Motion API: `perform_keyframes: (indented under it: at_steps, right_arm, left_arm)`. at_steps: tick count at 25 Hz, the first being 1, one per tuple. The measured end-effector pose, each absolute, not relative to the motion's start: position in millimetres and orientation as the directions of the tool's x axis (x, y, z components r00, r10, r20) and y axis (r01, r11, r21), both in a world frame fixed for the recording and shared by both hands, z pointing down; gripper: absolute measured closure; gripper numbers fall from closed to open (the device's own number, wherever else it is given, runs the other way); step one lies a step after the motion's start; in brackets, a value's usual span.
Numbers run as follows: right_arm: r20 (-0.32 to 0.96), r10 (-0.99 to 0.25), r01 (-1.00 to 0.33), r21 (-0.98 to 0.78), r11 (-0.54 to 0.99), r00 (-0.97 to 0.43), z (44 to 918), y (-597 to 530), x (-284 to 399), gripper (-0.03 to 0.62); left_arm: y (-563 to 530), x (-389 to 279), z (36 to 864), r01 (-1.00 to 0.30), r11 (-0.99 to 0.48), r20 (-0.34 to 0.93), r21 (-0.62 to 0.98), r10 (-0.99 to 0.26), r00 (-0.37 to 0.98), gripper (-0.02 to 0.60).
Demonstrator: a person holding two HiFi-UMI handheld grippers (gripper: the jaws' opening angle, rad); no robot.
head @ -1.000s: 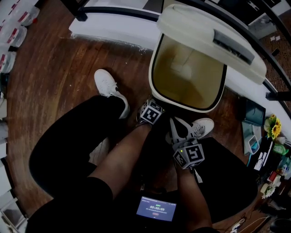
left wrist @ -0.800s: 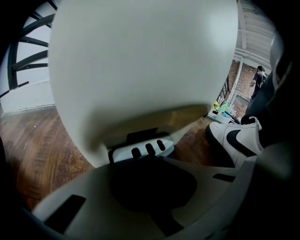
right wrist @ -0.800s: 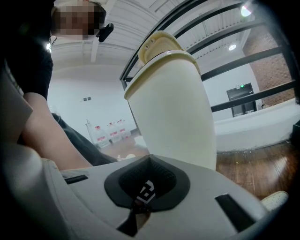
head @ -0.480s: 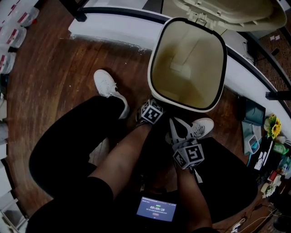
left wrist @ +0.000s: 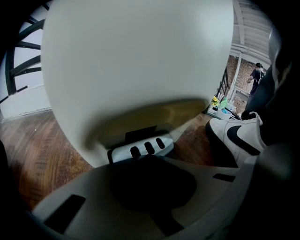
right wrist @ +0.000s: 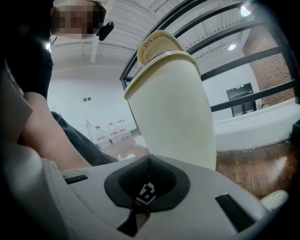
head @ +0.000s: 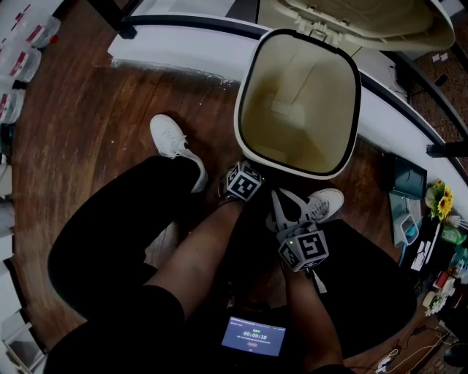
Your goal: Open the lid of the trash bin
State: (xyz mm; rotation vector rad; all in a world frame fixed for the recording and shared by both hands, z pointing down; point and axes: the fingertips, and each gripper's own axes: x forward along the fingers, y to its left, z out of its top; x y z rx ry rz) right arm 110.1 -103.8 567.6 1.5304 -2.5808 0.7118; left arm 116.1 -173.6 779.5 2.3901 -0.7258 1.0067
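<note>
The lid (head: 358, 22) is up, tipped back behind the trash bin (head: 239, 109). At the bin's front base, our left gripper (left wrist: 150, 159), jaws together, meets the pedal (left wrist: 140, 149); right gripper (right wrist: 149, 161) closed, empty (white shoe (head: 325, 203) beside the bin).

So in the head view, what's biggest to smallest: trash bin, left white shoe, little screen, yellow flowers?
1. trash bin, clearly largest
2. left white shoe
3. little screen, close behind the shoe and nearer the camera, so unsure
4. yellow flowers, smallest

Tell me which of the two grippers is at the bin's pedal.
The left gripper, jaws together, its tip at the grey slotted pedal; the right gripper faces only the bin wall.
</note>
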Motion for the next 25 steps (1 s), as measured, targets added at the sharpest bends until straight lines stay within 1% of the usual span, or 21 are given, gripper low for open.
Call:
perform_keyframes:
  at_steps: [18,25]
  right_arm:
    - [0.276,-0.822,-0.846,-0.362,0.391,-0.498,564.3,-101.9,114.3,0.586]
    - [0.267,-0.816,-0.841,-0.350,0.413,-0.512,557.5,-99.8,112.5,0.586]
  left_arm:
    - [-169.6,113.6,773.6,-0.597,-0.781,0.723,0.186,-0.302,0.621,0.546]
    - [-167.2,112.2,754.5,-0.576,-0.801,0.678,0.163,-0.333,0.656,0.546]
